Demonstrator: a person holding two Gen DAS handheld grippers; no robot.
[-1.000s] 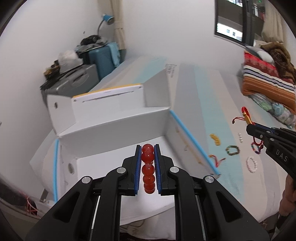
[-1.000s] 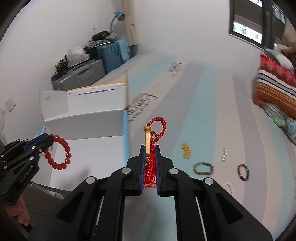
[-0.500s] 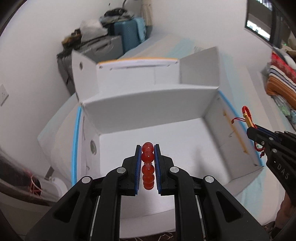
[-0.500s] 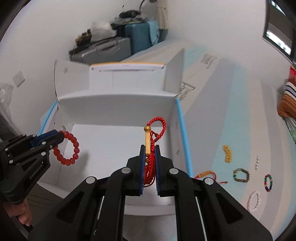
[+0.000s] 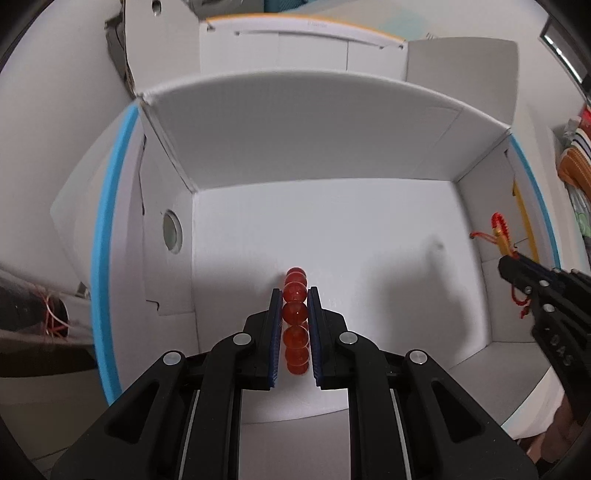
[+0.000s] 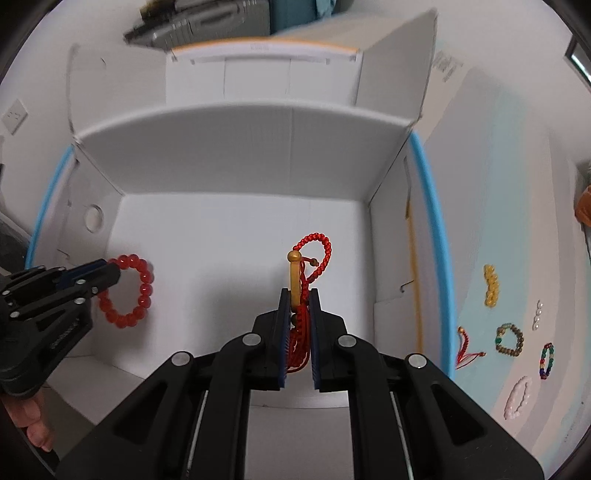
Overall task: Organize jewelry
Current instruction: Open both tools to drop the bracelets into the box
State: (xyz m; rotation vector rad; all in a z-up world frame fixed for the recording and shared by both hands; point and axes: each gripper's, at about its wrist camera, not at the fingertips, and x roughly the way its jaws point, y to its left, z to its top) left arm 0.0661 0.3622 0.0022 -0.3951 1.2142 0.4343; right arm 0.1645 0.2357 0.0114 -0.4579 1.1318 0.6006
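Surface: a bedsheet point(image 6: 491, 192) striped in pale blue, grey and white fills the right side of the right wrist view.
Room: a white wall with a wall socket point(image 6: 15, 116) at the left edge; grey suitcases point(image 6: 207, 20) along the top of the frame.
Container: a white box point(image 6: 229, 147) with blue-edged flaps, open at the top, fills the middle of both views; its floor is bare white.
Left gripper point(image 5: 294, 291): low centre of its own view, over the box floor, fingers clamped on the red bead bracelet point(image 5: 295, 314), which hangs as a ring at the left of the right wrist view point(image 6: 129, 291).
Right gripper point(image 6: 298, 293): low centre of its own view, over the box, fingers pressed together on the red cord bracelet point(image 6: 314, 254) with its gold bar.
Loose pieces on the sheet, lower right of the right wrist view: yellow bead string point(image 6: 491, 285), small white beads point(image 6: 537, 315), brown-green bracelet point(image 6: 510, 339), multicolour bracelet point(image 6: 546, 360), pink-white bracelet point(image 6: 519, 398), and another red cord point(image 6: 463, 347) just beside the box's right flap.
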